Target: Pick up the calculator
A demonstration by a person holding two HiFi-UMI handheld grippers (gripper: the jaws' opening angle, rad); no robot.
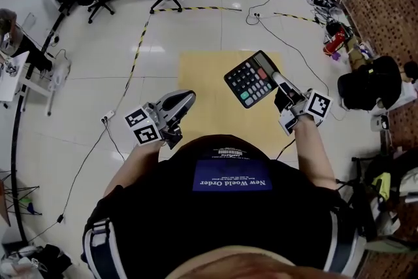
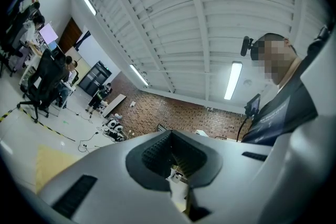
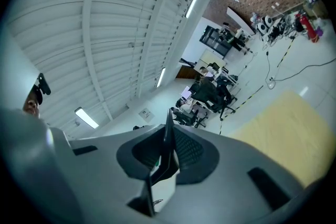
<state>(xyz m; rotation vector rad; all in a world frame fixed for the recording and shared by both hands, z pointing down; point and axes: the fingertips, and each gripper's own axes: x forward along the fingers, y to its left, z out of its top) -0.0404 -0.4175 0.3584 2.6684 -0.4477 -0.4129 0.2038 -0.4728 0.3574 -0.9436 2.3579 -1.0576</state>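
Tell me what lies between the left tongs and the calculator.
Nothing. In the head view the gap between the left tongs and the calculator, held by the right tongs, is open air; only the yellow floor mat shows beneath it.

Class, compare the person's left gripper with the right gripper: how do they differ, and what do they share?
The right gripper is clamped on the calculator; the left gripper is shut on nothing. The right's jaws are held slightly apart; the left's meet. Both carry square-marker cubes.
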